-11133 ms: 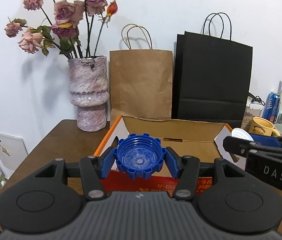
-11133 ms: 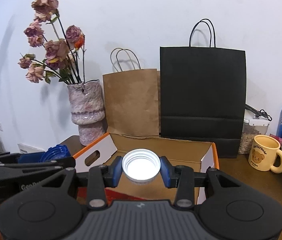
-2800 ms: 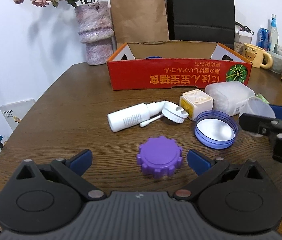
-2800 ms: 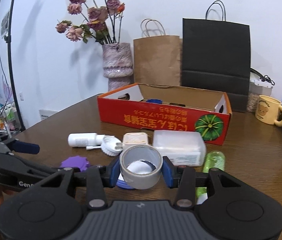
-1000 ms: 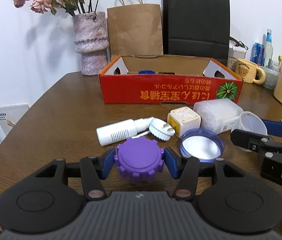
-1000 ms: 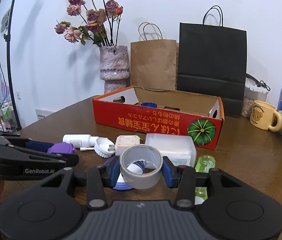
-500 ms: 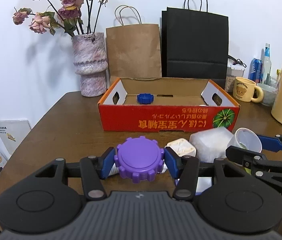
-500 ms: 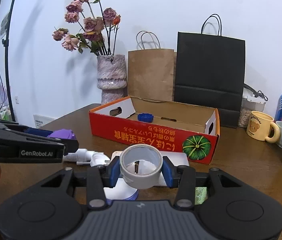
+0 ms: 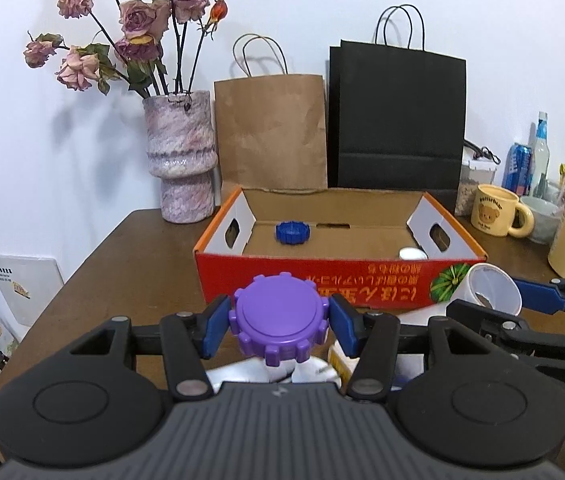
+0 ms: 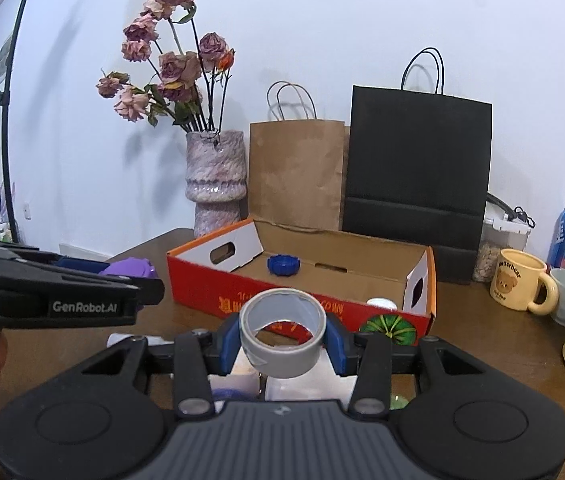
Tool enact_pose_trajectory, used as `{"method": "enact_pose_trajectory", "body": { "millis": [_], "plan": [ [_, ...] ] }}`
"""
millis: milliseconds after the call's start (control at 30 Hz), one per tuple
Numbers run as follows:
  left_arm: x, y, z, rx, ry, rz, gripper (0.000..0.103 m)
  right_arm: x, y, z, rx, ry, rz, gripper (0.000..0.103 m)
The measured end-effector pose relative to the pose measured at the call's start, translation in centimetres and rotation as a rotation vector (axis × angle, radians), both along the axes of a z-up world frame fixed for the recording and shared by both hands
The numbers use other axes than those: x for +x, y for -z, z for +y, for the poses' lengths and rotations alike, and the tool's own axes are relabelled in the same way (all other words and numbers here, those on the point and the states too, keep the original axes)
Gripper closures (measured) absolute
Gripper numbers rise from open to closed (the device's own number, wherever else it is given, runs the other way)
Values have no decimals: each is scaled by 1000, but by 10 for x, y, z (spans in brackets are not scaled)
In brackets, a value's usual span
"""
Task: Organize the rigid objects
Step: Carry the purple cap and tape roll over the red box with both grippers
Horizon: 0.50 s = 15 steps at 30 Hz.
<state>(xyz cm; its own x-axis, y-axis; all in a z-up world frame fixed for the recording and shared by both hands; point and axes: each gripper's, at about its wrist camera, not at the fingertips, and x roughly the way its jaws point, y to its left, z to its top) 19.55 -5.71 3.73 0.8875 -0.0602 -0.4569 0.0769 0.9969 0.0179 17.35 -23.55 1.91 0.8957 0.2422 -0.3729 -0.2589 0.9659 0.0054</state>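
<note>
— Two grippers, both loaded? What's changed since a second ago?
— Both are higher. The left gripper (image 9: pixel 278 322) stays clamped on the purple cap (image 9: pixel 279 323), the right gripper (image 10: pixel 282 336) on the roll of grey tape (image 10: pixel 283 332), above the bench (image 9: pixel 122 276).
— And the red box (image 9: pixel 322 276)?
— Now seen from above: a blue cap (image 9: pixel 292 233) and a white cap (image 9: pixel 412 254) lie inside.

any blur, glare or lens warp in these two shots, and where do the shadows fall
Left wrist view: sharp, fisheye bends the edges, dark corners; the dried roses cast soft shadows on the wall to their left. Right wrist view: same warp, the light stand bows; soft sheen on the tape roll, no harsh glare.
</note>
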Motion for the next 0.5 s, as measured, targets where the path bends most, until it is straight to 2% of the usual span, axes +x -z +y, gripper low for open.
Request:
{"method": "enact_pose_trajectory", "body": {
  "millis": [500],
  "plan": [
    [38, -10, -3, -49, -38, -24, 48, 47, -9, -11, 19, 44, -37, 60]
  ]
}}
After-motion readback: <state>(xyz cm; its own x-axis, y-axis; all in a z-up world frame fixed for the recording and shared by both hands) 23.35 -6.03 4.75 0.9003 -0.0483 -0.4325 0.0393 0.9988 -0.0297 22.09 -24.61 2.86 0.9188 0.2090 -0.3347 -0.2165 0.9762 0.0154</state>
